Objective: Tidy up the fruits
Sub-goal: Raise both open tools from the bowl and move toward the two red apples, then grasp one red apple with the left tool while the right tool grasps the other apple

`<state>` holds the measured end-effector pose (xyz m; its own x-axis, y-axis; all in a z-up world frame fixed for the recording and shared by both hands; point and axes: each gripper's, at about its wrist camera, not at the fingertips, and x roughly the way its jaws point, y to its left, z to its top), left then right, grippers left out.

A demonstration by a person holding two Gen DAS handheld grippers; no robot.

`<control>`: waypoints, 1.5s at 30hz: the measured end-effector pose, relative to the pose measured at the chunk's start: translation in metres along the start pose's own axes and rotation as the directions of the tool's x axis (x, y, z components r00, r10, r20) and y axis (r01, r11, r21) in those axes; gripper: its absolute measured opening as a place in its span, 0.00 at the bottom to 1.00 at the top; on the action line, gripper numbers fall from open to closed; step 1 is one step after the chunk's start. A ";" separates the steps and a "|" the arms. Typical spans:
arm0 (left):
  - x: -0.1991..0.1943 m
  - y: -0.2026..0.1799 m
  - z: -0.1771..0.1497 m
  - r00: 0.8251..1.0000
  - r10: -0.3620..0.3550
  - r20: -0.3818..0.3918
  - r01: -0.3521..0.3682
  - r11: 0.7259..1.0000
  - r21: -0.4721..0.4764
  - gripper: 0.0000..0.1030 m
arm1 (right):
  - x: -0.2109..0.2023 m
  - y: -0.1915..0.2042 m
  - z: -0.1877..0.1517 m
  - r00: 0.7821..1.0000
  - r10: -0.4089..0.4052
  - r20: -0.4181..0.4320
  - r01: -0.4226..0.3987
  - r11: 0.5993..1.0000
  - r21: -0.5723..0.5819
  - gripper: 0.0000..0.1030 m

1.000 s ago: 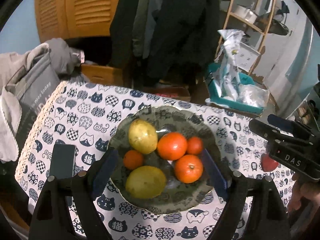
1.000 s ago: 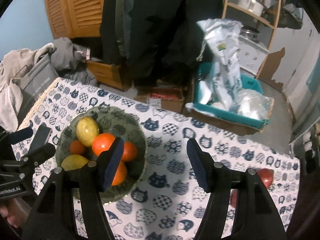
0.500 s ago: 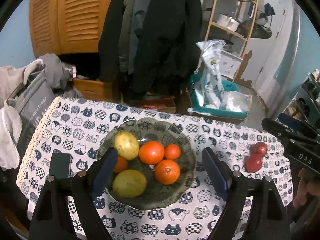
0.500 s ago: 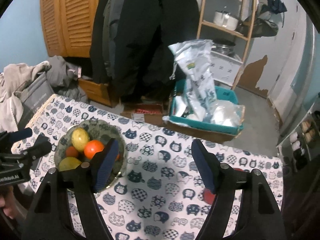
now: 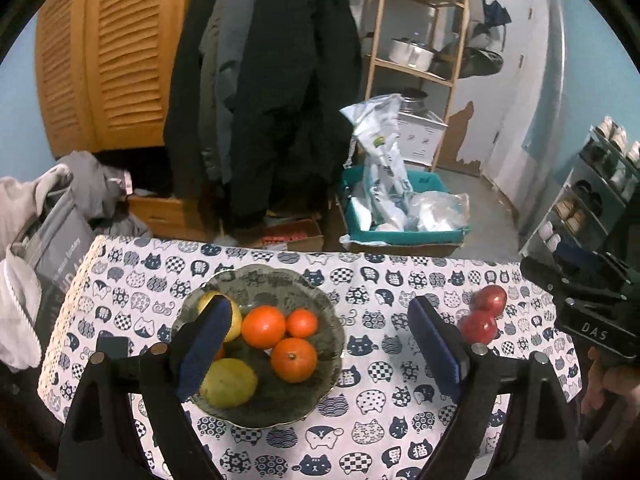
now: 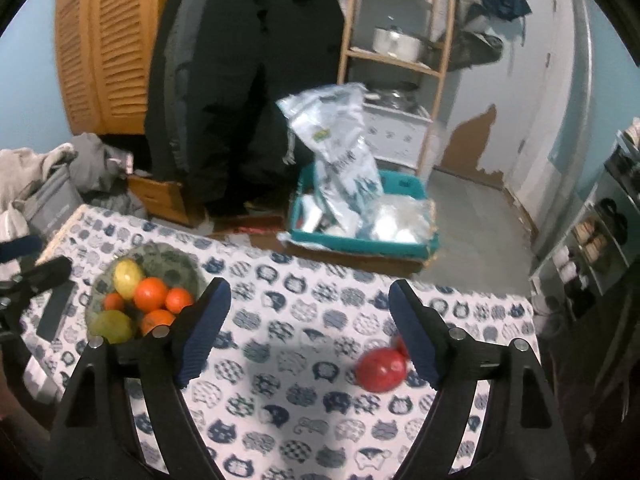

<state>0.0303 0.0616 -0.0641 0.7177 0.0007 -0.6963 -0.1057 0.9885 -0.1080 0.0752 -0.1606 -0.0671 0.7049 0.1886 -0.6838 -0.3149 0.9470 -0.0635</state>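
A dark patterned bowl [image 5: 320,304] sits on the cat-print tablecloth [image 5: 372,440] and holds several oranges [image 5: 294,359] and two yellow-green fruits [image 5: 229,382]. Two red apples [image 5: 478,327] lie together on the cloth to the right. My left gripper [image 5: 320,344] is open and empty, above the bowl's near right side. My right gripper [image 6: 308,330] is open and empty above the cloth; a red apple [image 6: 380,369] lies by its right finger, the bowl [image 6: 176,260] far to its left.
A dark flat phone-like object [image 5: 112,347] lies left of the bowl. Beyond the table's far edge are a teal crate of plastic bags [image 5: 400,208], hanging coats [image 5: 272,92], a wooden shelf [image 5: 416,40] and a shoe rack [image 5: 592,196]. Clothes [image 5: 36,220] pile at left.
Both grippers have pulled back and up from the bowl, so more of the table shows. The right gripper has swung right toward the red apples. Both stay open.
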 end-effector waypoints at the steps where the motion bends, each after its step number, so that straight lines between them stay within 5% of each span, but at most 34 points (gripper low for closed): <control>1: 0.000 -0.005 0.000 1.000 0.000 0.002 0.000 1.000 0.011 0.92 | 0.001 -0.005 -0.004 1.000 -0.005 -0.008 0.005 1.000 0.005 0.78; 18: 0.014 -0.077 -0.003 0.999 -0.025 -0.031 0.029 0.990 0.136 0.99 | -0.013 -0.096 -0.044 0.992 -0.108 -0.065 0.115 0.986 0.117 0.78; 34: 0.065 -0.153 -0.020 0.980 -0.113 -0.163 0.147 0.966 0.214 0.99 | -0.012 -0.155 -0.074 0.980 -0.155 -0.124 0.179 0.961 0.213 0.78; 45: 0.118 -0.195 -0.038 0.961 -0.091 -0.262 0.163 0.950 0.266 0.99 | 0.024 -0.185 -0.098 0.964 -0.155 -0.217 0.212 0.938 0.274 0.78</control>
<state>0.1101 -0.1366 -0.1522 0.5185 -0.1289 -0.8453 0.1990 0.9796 -0.0273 0.0879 -0.3565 -0.1431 0.5904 -0.0214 -0.8068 0.0285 0.9996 -0.0056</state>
